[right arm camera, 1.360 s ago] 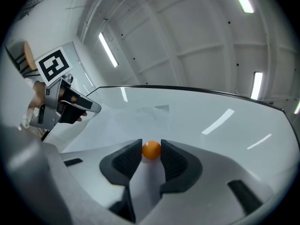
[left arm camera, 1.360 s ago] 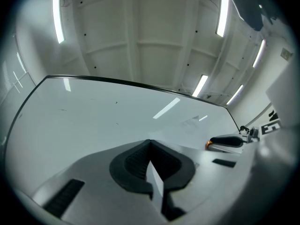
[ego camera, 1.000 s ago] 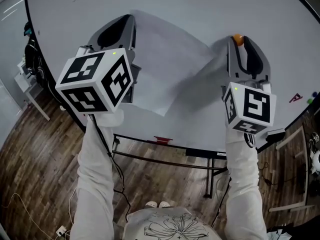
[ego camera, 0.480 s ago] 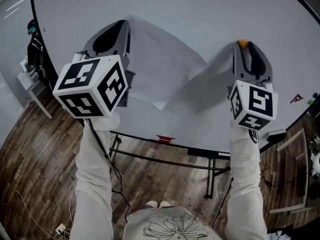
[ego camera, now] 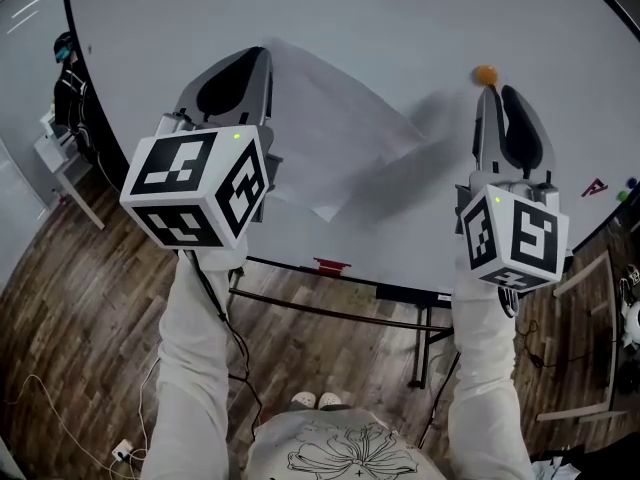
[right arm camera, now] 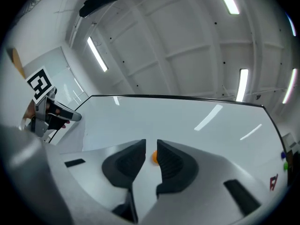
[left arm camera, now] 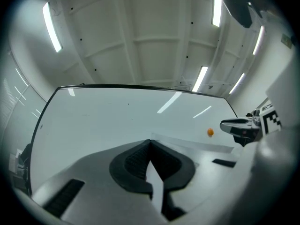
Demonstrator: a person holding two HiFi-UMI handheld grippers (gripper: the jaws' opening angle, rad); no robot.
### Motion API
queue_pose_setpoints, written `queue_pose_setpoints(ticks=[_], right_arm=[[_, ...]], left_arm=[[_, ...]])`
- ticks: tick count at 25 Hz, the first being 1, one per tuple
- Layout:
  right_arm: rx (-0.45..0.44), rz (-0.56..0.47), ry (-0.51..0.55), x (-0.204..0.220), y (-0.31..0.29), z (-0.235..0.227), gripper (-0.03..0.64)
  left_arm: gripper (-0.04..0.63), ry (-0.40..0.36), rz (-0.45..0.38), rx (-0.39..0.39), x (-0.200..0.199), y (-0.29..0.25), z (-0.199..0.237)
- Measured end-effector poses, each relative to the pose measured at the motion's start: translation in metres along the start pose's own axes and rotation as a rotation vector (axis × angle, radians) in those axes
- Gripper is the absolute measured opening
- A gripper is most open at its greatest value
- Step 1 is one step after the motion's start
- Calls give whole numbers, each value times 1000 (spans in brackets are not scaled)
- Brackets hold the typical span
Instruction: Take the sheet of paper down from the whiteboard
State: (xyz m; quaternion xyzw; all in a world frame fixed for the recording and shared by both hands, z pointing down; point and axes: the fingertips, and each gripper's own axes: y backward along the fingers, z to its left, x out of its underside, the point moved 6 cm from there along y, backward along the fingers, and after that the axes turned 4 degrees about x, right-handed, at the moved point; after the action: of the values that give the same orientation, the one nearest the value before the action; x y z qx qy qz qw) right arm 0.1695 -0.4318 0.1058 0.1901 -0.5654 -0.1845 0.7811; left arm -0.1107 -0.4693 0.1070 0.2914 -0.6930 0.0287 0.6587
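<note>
A white sheet of paper [ego camera: 335,133] hangs slanted on the whiteboard [ego camera: 400,18]. My left gripper [ego camera: 260,58] is shut on its upper left corner, and a strip of paper [left arm camera: 155,184] shows between the closed jaws of that gripper [left arm camera: 150,143]. An orange magnet [ego camera: 485,73] sticks to the board to the right of the sheet, apart from it. My right gripper [ego camera: 490,93] is just below the magnet, its jaws closing with a gap left and nothing between them. Through that gap of the right gripper [right arm camera: 151,143] I see the magnet [right arm camera: 154,157] beyond the tips.
A red object [ego camera: 330,265] lies on the board's bottom ledge. A red mark [ego camera: 594,187] and small coloured magnets [ego camera: 625,188] sit at the board's right edge. The board's stand [ego camera: 425,343] and a wooden floor are below, with a desk [ego camera: 55,158] at far left.
My right gripper has drawn back down and right from the orange magnet, which stays on the board, and its jaws have narrowed. The left gripper keeps its hold on the paper.
</note>
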Motion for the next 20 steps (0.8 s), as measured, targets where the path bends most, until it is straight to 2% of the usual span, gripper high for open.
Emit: queue_pose_setpoints(ticks=[5, 11, 20], right_arm=[[-19, 67, -96, 14, 19, 12, 46], [-38, 141, -151, 37, 32, 28, 32], [-43, 215, -182, 64, 47, 40, 21]], left_arm=[[3, 0, 25, -2, 13, 15, -15], [3, -14, 68, -31, 37, 31, -27], [3, 47, 110, -44, 64, 47, -31]])
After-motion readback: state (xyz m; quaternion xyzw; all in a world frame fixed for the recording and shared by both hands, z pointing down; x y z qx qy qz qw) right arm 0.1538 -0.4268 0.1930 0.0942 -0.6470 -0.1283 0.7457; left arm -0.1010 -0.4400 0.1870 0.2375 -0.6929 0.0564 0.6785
